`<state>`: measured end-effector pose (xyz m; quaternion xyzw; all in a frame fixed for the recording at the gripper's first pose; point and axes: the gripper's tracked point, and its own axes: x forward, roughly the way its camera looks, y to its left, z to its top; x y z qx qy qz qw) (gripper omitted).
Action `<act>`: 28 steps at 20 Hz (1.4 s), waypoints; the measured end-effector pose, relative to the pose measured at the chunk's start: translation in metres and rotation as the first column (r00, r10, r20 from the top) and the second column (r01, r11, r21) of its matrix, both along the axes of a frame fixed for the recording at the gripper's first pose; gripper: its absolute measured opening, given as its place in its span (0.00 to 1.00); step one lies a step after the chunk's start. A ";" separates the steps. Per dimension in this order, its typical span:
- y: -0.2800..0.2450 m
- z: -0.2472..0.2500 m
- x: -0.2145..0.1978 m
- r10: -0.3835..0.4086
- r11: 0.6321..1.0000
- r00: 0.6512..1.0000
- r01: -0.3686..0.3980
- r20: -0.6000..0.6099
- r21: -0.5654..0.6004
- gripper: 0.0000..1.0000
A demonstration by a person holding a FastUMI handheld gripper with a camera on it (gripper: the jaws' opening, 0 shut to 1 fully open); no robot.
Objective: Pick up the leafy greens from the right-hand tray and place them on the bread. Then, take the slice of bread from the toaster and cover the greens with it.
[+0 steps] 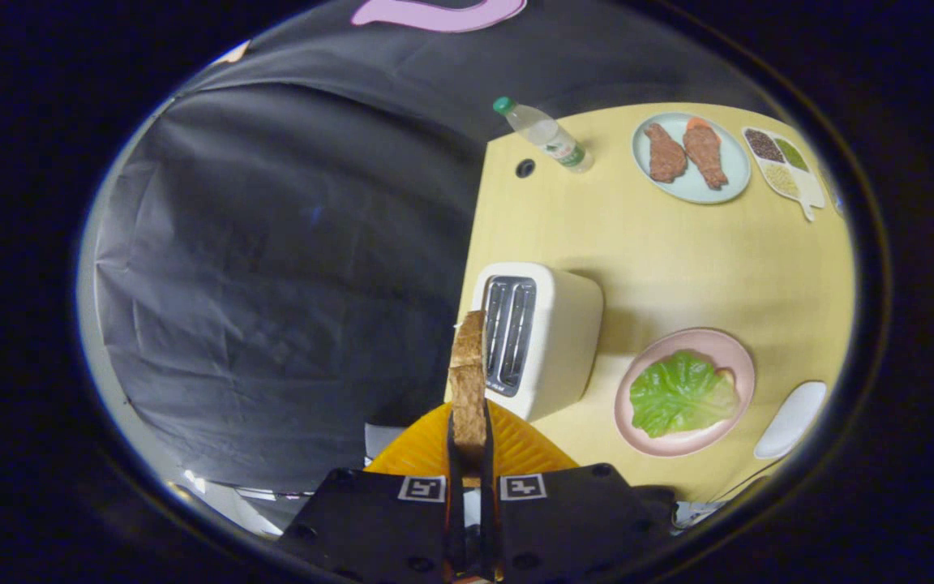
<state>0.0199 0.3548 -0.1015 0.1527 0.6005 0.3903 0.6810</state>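
Bread slice [468, 381] stands edge-on, clenched between your gripper [469, 442] fingers, clear of the toaster [552, 332] just ahead. You hold it by one narrow end, so it may twist or slip out. Beyond, lettuce [680, 393] on the pink plate [739, 349] lies loose; a skewed drop could push it aside.

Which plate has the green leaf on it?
The pink plate, beside the toaster, holds the green leaf. The pale blue plate beyond it holds brown meat pieces instead.
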 end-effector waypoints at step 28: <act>-0.172 -0.249 0.030 -0.001 0.980 0.999 0.008 0.036 -0.197 0.10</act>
